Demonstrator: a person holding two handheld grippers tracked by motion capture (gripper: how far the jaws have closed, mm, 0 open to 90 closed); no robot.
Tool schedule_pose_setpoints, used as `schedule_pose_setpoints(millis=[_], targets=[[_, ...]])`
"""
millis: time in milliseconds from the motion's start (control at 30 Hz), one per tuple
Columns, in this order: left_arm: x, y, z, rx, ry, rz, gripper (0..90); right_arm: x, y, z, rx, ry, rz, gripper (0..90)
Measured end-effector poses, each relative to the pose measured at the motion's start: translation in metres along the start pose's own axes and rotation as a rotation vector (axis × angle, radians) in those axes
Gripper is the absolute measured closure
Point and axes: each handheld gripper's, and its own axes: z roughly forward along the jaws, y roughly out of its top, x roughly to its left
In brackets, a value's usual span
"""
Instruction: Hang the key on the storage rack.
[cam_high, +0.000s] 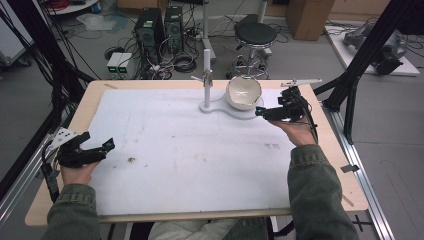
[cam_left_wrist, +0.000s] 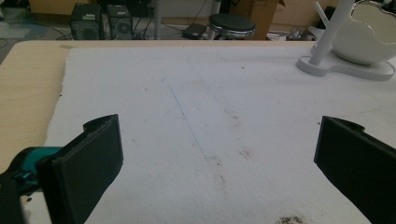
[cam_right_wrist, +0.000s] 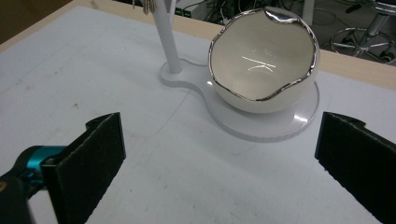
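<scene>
A white egg-shaped bowl (cam_high: 243, 92) (cam_right_wrist: 261, 56) with a jagged silver rim sits on a flat white stand base (cam_high: 246, 114) (cam_right_wrist: 275, 129) at the far middle of the table. A thin white post (cam_high: 207, 75) (cam_right_wrist: 166, 42) rises from the same base, left of the bowl. My right gripper (cam_high: 270, 106) (cam_right_wrist: 219, 158) is open just right of the bowl, jaws wide apart and pointing at it, with nothing between them. My left gripper (cam_high: 97, 142) (cam_left_wrist: 219, 163) is open over the mat's near left, also holding nothing. From there the bowl (cam_left_wrist: 369, 37) shows far off at upper right.
A white mat (cam_high: 190, 150) covers most of the wooden table (cam_high: 90, 100), with a small dark smudge (cam_high: 131, 160) near the left gripper. Beyond the far edge stand a stool (cam_high: 255, 35) and computer towers (cam_high: 150, 30). Black frame posts (cam_high: 370, 50) flank the right side.
</scene>
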Motion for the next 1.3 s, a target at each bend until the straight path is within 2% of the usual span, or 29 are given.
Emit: schedule_pose_setpoints(millis=[267, 467, 900, 1000, 1133, 1300], targets=[[0.0, 0.0, 0.0, 0.002, 0.001, 0.0, 1.7, -0.006, -0.015, -0.003, -0.007, 0.002, 0.019, 0.6], [0.0, 0.0, 0.0, 0.004, -0.004, -0.004, 1.7, -0.007, -0.024, -0.008, -0.036, -0.009, 0.011, 0.6], [0.0, 0.0, 0.0, 0.006, -0.01, -0.011, 1.7, -0.014, -0.049, -0.003, -0.017, -0.03, 0.021, 0.6], [0.0, 0.0, 0.0, 0.009, -0.009, -0.012, 1.7, -0.017, -0.056, -0.004, -0.021, -0.029, 0.035, 0.6], [-0.001, -0.001, 0.0, 0.007, -0.007, -0.004, 1.7, -0.018, -0.064, -0.005, -0.022, -0.051, 0.043, 0.6], [-0.001, -0.002, 0.001, 0.01, -0.006, 0.008, 1.7, -0.019, -0.074, -0.007, -0.049, -0.051, 0.048, 0.6]])
